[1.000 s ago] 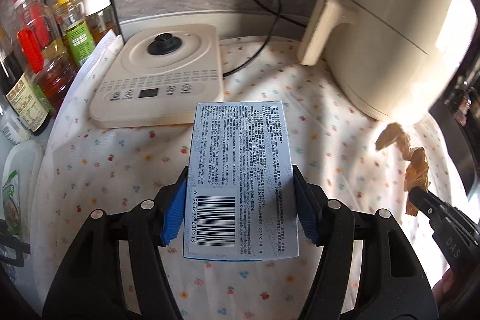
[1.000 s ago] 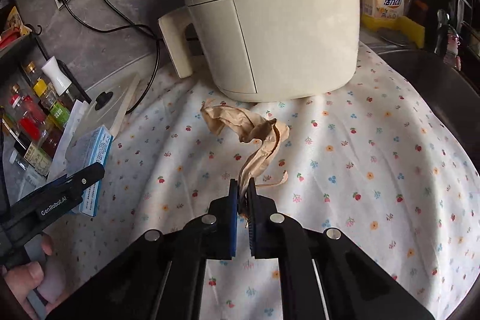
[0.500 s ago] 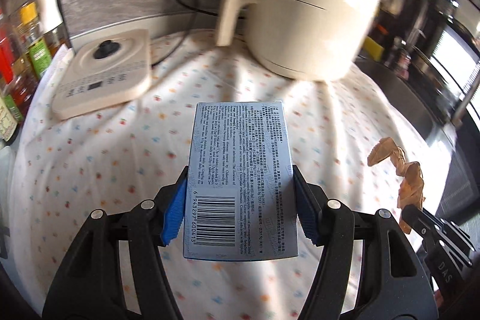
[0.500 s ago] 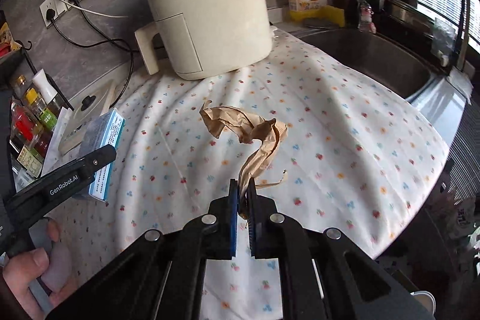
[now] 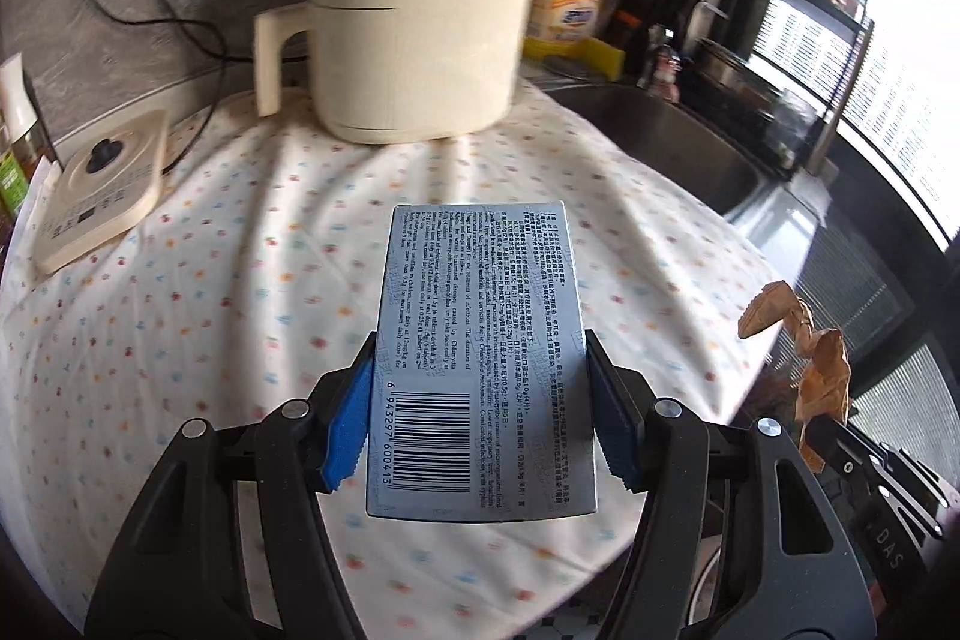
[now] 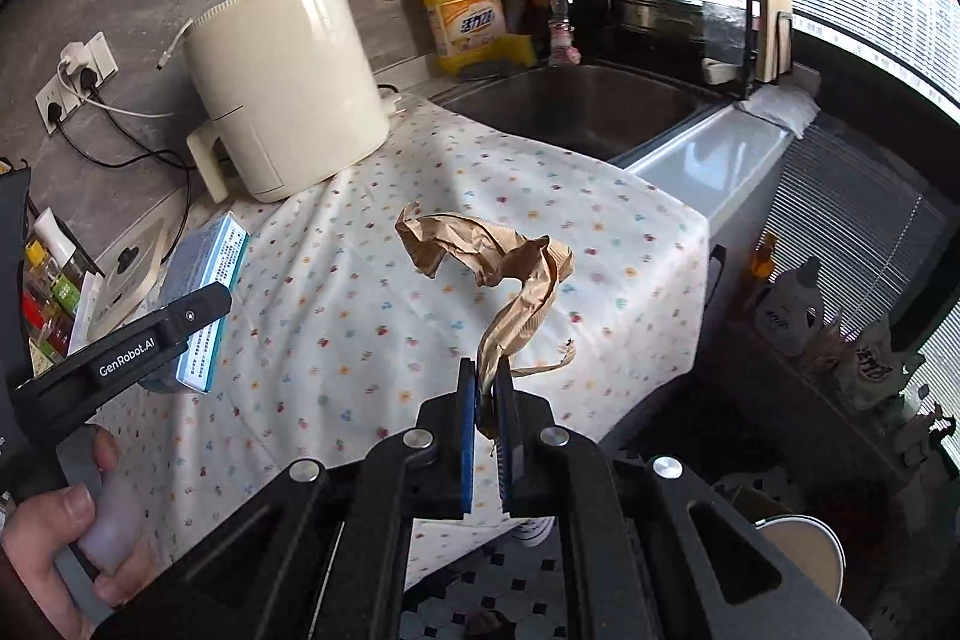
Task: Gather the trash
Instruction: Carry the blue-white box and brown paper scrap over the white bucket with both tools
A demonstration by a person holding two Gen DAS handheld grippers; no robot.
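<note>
My left gripper (image 5: 480, 400) is shut on a grey-blue printed carton (image 5: 480, 340) with a barcode, held flat above the flowered cloth (image 5: 210, 280). In the right wrist view the same carton (image 6: 207, 304) shows edge-on at the left, clamped in the left gripper's fingers (image 6: 150, 340), with a hand below on the handle. My right gripper (image 6: 487, 400) is shut on the lower end of a crumpled brown paper scrap (image 6: 510, 274), which hangs twisted above the cloth's front right corner. The scrap (image 5: 804, 340) also shows at the right edge of the left wrist view.
A cream air fryer (image 6: 288, 88) stands at the back of the counter, a flat cream cooker (image 5: 102, 184) to its left. A steel sink (image 6: 576, 106) and yellow detergent jug (image 6: 462, 10) lie to the right. Below the counter edge, a round cream container (image 6: 798, 550) stands on the floor.
Both grippers have swung to the right and back from the counter with their loads. The bottles at the left have left view; the sink, the counter edge and the floor have come into view.
</note>
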